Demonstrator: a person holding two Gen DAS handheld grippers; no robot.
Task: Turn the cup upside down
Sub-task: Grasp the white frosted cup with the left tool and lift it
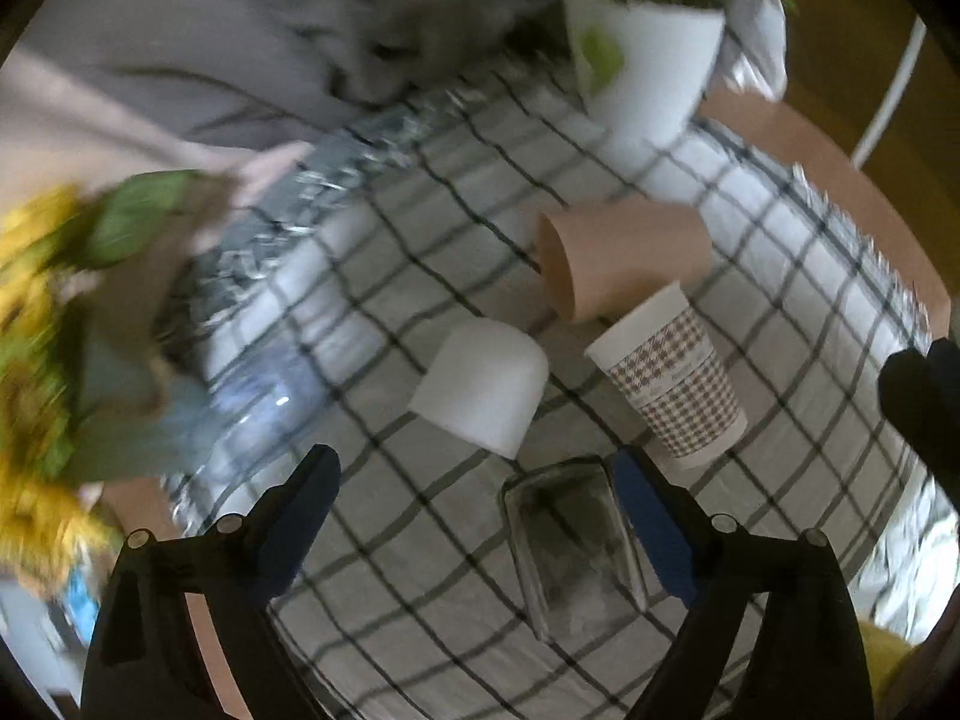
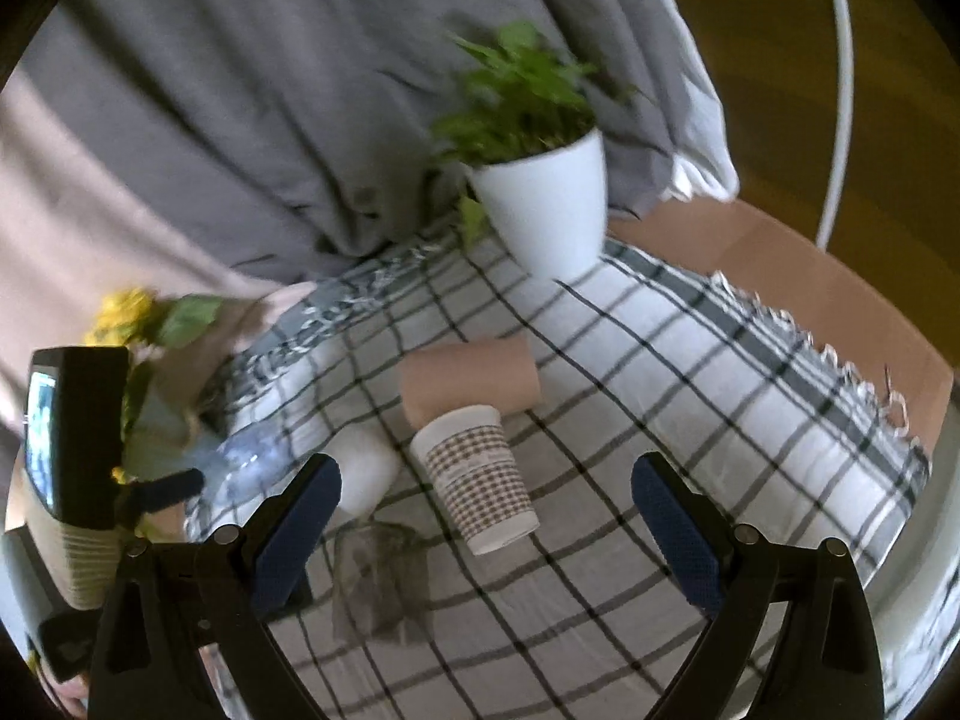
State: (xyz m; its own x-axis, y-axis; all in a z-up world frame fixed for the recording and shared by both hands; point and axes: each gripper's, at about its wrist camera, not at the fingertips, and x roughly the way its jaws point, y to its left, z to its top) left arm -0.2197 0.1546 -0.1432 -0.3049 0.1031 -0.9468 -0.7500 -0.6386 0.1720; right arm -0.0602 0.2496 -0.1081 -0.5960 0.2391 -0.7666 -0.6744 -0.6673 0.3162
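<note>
Four cups lie on their sides on a checked cloth: a clear glass, a white cup, a houndstooth paper cup and a tan cup. My left gripper is open and empty, with the glass between its fingers near the right one. In the right wrist view my right gripper is open and empty, hovering before the houndstooth cup, the glass, the white cup and the tan cup.
A white plant pot stands at the back, also in the right wrist view. A yellow flower bouquet and a clear plastic bottle lie at the left. Grey fabric hangs behind. The cardboard edge is at the right.
</note>
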